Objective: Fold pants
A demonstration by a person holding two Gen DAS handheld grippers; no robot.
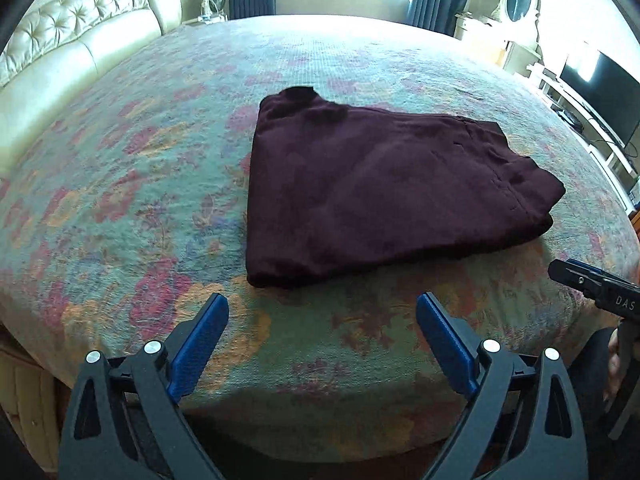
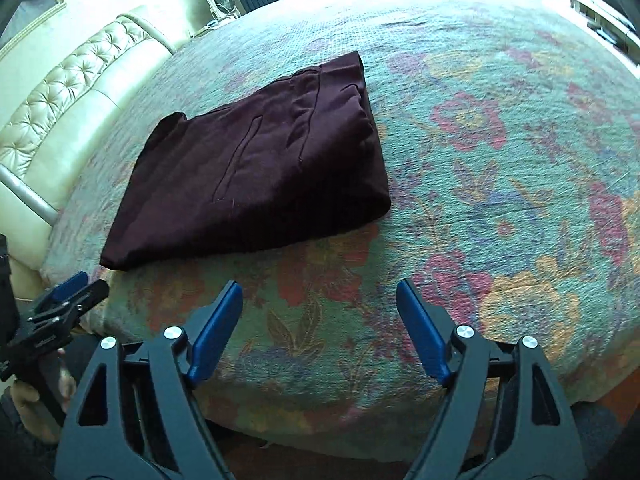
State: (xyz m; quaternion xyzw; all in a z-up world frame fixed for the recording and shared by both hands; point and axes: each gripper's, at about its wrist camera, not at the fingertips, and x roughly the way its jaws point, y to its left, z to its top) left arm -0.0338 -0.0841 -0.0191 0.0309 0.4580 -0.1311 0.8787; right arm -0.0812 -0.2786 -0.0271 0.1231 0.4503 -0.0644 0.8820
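Your pants (image 1: 380,188) are sitting mid-frame in the left wrist view, folded into a compact maroon bundle on the floral bedspread (image 1: 140,168). In the right wrist view the same bundle sits upper left of centre, pocket seams facing up. Looks basically done to me.

Both tongs are released. Left gripper (image 1: 322,306) is spread wide at the bottom of its frame with nothing between the blue pads, only bedspread. Same for the right gripper (image 2: 320,294) — jaws apart, empty, clear of the cloth. You can also spot the right one's tip poking in at the right edge of the left view, just beside the bundle's near corner.

What could still go wrong, if you ask me:

- That tip is near the bundle's right edge, where the layers look stacked and a bit loose. Clip it as you move and you'd drag the top layer open.
- The far corner in the upper middle of the left view pokes out unevenly. Go back to tidy it and you might pinch only one layer and unravel the fold.
- The bedspread is soft, so a snagged jaw would slide everything.
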